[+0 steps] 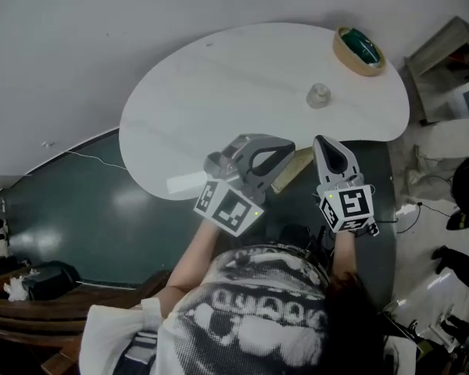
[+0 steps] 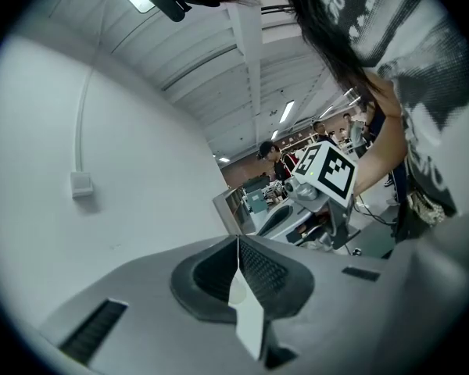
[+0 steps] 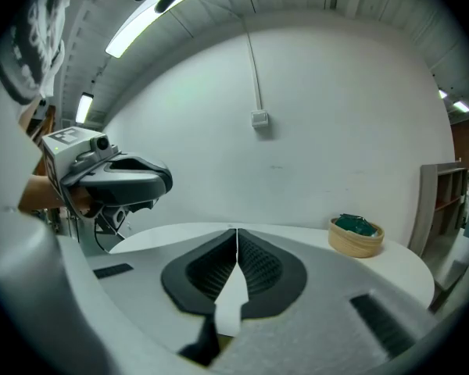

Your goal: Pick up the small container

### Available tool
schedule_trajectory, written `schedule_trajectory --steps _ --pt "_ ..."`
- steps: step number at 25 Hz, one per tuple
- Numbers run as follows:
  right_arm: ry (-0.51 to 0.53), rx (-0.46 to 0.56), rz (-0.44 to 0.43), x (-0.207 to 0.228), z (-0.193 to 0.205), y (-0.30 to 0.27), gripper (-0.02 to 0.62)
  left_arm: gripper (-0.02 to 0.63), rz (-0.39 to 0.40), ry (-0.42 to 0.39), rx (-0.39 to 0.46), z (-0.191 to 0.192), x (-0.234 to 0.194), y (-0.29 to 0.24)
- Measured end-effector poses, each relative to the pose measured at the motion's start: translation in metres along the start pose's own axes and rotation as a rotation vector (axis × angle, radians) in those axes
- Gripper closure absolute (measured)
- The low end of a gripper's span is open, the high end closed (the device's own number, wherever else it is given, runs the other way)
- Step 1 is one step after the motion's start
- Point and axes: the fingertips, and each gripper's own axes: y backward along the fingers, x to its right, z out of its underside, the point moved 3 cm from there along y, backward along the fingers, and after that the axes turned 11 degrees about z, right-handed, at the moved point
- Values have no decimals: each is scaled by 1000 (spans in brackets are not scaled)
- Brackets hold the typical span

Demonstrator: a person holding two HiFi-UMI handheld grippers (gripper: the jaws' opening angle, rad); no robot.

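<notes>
Past the person's shirt (image 1: 250,303), the right gripper (image 1: 326,145), jaws together and empty like the left gripper (image 1: 281,151), is nearer the container (image 1: 319,95), standing straight ahead of it on the table (image 1: 219,84).

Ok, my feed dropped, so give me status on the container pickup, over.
Left gripper shut, empty. Right gripper shut, empty. Small container on white table, untouched, ahead of right gripper. Nothing between; wooden bowl sits beyond it.
</notes>
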Motion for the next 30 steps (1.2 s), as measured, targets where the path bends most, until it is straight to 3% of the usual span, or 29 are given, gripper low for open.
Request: schedule_trajectory --steps 10,19,23,30 --pt "22 -44 63 17 24 -24 589 601 45 -2 38 9 -11 -6" --pt "63 -89 61 66 51 -64 560 601 25 13 21 8 -19 -31" --pt "76 -117 61 89 67 -85 467 601 -10 27 9 6 -26 -39" --pt "58 -210 -27 108 109 -132 277 601 -68 76 -21 14 -42 -52"
